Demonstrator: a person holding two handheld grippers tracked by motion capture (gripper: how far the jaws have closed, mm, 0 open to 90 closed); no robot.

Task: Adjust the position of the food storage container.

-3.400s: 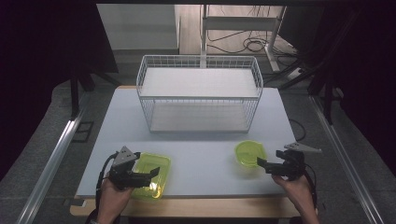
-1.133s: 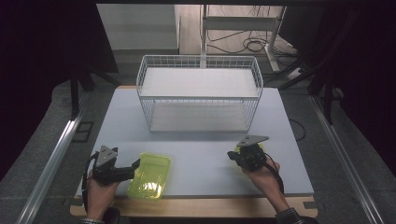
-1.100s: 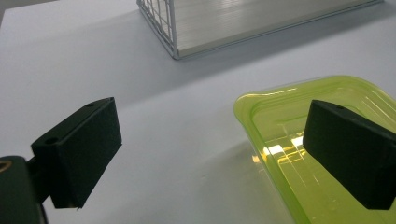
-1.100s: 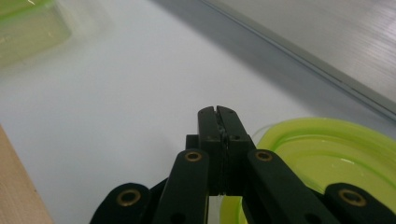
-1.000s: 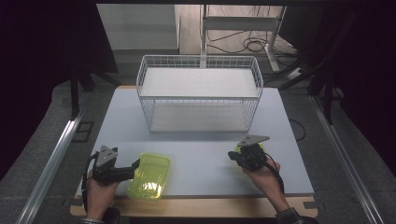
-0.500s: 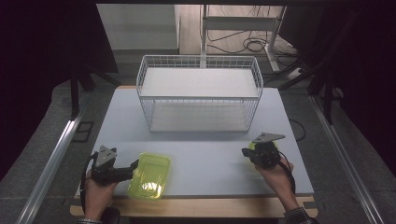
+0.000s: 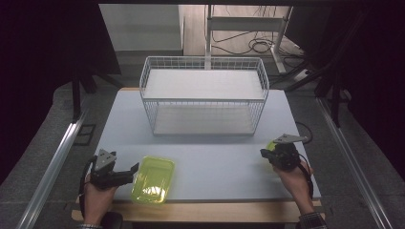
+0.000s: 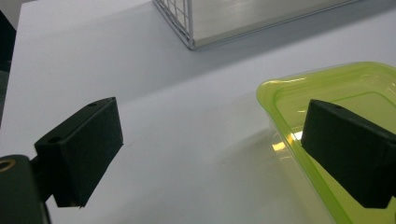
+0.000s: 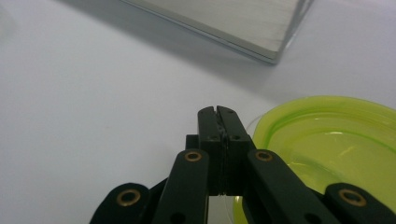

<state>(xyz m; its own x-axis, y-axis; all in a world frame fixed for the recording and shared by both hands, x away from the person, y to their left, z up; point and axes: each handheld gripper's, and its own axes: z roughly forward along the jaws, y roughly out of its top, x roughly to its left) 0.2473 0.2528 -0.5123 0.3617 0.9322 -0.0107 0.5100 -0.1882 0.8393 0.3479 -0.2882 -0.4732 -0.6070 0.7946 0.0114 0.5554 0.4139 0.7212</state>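
- The left gripper point(image 7: 135, 168) is hovering at the near left of the white counter point(image 7: 215, 157), its jaws standing wide apart.
- One jaw is sitting over the translucent yellow-green rectangular plastic tray point(image 7: 152, 179), which is lying flat near the front edge.
- The white wire basket point(image 7: 204, 97) is standing at the counter's middle back.
- The right gripper point(image 7: 264, 152) is pressing its jaws together, seemingly pinching the rim of the round yellow-green plastic bowl point(image 9: 343, 149) at the right.
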